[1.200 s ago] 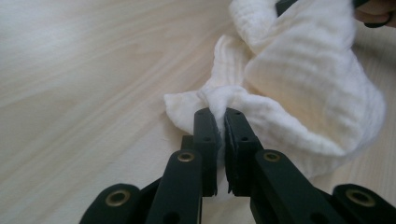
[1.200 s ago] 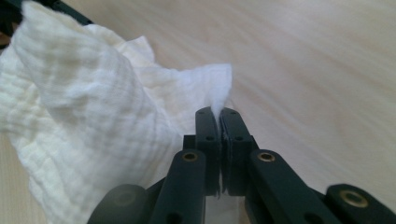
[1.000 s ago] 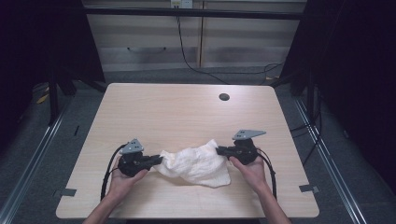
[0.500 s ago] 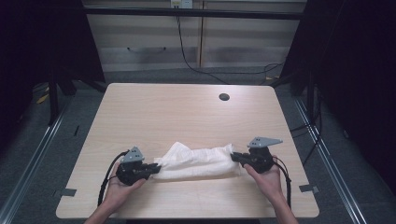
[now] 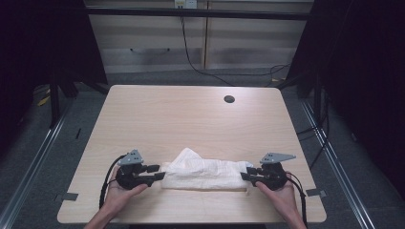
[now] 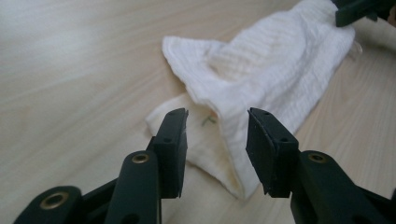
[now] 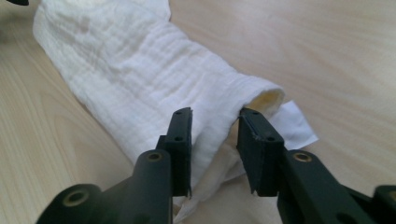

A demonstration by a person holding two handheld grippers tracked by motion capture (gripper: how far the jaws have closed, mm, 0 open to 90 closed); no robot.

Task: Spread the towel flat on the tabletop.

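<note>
Tabletop [image 5: 191, 114] of pale wood takes most of the high view, with a small dark round hole [image 5: 229, 99] toward 1 o'clock and nothing else on it but the cloth.

The white cloth [image 5: 203, 171] lies near the 6 o'clock edge. A second ago it was a loose, wide heap between my two tools; now it is a long narrow roll, stretched from 9 o'clock to 3 o'clock. The right hand has gone outward toward 3 o'clock, and this pulled it straight.

The left gripper [image 5: 155, 172] is at the 9 o'clock end of the cloth. Its fingers [image 6: 173, 140] have just been opening, and they stand apart with the folded end of the cloth lying between them, not pressed. The right gripper [image 5: 247, 175] is at the 3 o'clock end. Its fingers [image 7: 180, 140] have also just been opening, so they are released, with the rolled end between them.

I judge that the stretching is finished and the cloth is let go on the tabletop, ready for a new grasp.

I can read no brand, label or writing; there is a plain white tag [image 7: 294, 123] at the right end.
</note>
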